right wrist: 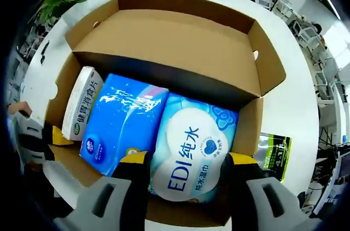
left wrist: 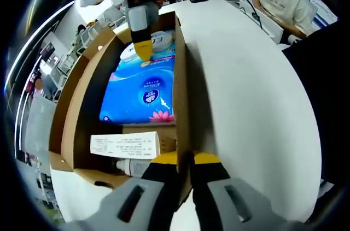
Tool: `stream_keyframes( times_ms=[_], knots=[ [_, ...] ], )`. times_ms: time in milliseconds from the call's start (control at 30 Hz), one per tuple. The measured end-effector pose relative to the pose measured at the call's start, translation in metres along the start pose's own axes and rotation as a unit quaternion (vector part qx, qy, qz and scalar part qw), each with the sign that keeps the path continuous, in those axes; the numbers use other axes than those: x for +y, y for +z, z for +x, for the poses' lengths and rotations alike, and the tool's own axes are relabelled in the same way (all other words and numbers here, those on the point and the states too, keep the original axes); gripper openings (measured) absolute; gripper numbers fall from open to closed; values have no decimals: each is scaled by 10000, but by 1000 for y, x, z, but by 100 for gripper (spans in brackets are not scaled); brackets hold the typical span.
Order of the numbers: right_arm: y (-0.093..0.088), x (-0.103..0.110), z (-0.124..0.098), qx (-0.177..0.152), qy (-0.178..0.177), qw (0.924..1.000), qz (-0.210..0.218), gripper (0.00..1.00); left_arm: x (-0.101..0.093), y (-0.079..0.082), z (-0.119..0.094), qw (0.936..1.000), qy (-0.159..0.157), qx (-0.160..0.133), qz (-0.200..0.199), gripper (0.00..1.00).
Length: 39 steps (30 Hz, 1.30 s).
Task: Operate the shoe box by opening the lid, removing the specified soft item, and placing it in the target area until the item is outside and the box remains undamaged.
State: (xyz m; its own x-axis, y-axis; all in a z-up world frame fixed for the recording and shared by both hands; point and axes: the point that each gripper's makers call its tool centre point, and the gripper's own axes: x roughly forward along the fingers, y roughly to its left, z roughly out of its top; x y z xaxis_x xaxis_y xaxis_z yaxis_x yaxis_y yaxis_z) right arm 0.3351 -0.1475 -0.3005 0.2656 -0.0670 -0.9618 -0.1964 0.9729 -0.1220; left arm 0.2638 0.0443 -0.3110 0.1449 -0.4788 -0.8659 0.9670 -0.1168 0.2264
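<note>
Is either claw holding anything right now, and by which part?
The left claw is shut on the shoe box side wall's top edge. The right claw straddles the wet wipes pack at its near end; a firm grip cannot be told.

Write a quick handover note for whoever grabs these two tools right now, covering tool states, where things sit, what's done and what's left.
Left tool: shut on the brown cardboard shoe box side wall, steadying it.
Right tool: open, jaws straddling the light-blue EDI wet-wipes soft pack inside the box, not yet closed on it.
Also inside: blue tissue pack, white carton.
Done: lid open.
Left: close on the wipes pack, lift it out, place it on the white table.
</note>
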Motion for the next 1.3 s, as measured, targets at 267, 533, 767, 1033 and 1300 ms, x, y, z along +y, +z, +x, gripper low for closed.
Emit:
stream_keyframes(
  times_ms=[267, 533, 767, 1033, 1300],
  knots=[
    [-8, 7, 6, 214, 5, 9990, 394, 58, 2, 0, 0, 10000, 15, 9, 36, 6],
    [-3, 2, 13, 403, 38, 9979, 496, 57, 9, -1, 1, 10000, -32, -19, 27, 6],
    [-4, 3, 21, 551, -237, 9973, 420, 61, 11, -1, 1, 10000, -31, -20, 33, 6],
    [-7, 9, 32, 636, -37, 9969, 455, 66, 11, -1, 1, 10000, -25, -31, 18, 6],
    [-4, 15, 38, 348, 108, 9979, 539, 69, 10, -1, 1, 10000, -21, -8, 21, 6]
  ],
)
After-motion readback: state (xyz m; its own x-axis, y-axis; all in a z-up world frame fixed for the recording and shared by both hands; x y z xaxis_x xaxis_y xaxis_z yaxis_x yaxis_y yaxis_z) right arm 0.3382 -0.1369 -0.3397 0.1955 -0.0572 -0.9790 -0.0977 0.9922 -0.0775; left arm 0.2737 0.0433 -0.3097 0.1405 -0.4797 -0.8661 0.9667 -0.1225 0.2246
